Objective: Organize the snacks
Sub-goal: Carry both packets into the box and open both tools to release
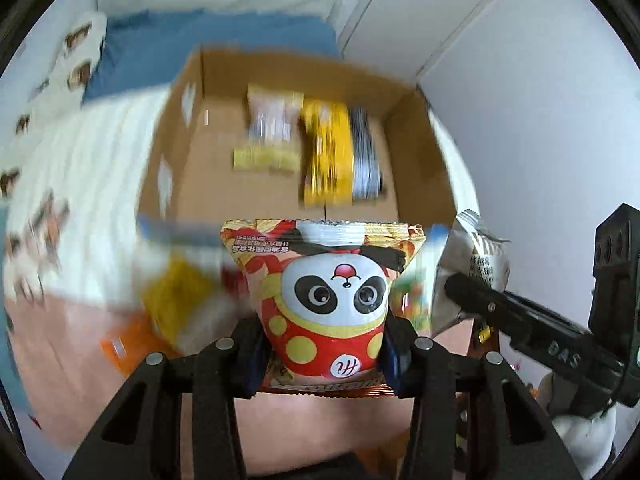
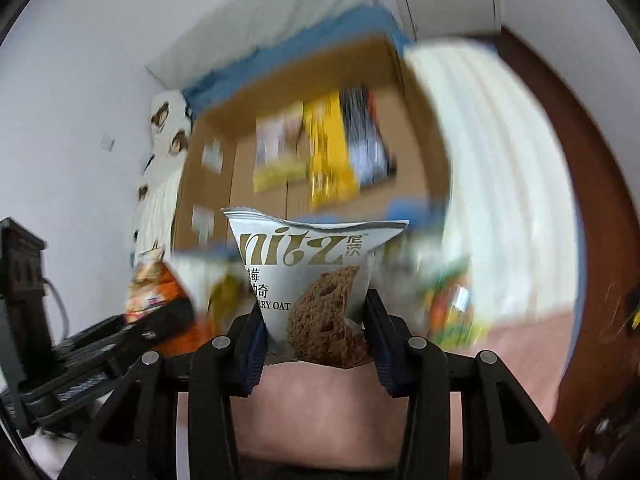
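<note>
My left gripper (image 1: 324,354) is shut on a red and yellow panda snack bag (image 1: 328,292), held up in front of an open cardboard box (image 1: 188,184). My right gripper (image 2: 314,332) is shut on a silver oat cookie bag (image 2: 316,276); it also shows in the left wrist view (image 1: 472,264) at the right. Inside the box lie a pale yellow packet (image 1: 268,132), a yellow packet (image 1: 326,152) and a black-and-white packet (image 1: 366,156), side by side against the far right part of the floor.
The box stands on a bed with white bedding (image 1: 88,152) and a blue pillow (image 1: 216,40). Blurred loose snacks lie in front of the box: a yellow one (image 1: 176,300), an orange one (image 1: 120,348) and a green one (image 2: 456,312). White walls surround the bed.
</note>
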`<state>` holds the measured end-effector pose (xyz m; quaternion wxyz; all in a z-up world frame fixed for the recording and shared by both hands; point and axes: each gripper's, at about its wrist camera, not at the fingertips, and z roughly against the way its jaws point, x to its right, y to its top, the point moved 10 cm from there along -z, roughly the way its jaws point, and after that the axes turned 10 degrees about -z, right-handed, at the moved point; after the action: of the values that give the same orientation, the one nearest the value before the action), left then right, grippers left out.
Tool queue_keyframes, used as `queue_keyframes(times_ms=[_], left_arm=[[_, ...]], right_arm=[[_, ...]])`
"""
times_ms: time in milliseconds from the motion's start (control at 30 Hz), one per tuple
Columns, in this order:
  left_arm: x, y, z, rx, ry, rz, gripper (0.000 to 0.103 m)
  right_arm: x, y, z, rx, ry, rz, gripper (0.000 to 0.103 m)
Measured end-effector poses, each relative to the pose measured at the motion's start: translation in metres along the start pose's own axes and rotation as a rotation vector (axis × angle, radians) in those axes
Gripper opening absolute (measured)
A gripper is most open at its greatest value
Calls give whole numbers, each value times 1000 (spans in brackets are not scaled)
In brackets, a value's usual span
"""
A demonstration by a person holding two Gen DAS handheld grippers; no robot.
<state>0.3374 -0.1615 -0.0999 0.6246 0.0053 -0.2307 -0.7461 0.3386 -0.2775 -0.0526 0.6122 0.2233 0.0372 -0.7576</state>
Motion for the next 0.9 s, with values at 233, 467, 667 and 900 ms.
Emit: queue_keyframes(times_ms=[233,467,667,900], left_arm=[[-70,85,-20,-18,121,-1,43],[-118,130,-94,-114,212,25,43],[-144,141,-125,-177,229,38,43],[-155,143,-140,-180,204,64,93]], right_arm=[[-2,115,-36,31,-126,16,47],[12,184,-101,-20,-234,4,47],[19,215,-140,-28,-289,6,49],[12,214,-170,-89,-305,43,96]])
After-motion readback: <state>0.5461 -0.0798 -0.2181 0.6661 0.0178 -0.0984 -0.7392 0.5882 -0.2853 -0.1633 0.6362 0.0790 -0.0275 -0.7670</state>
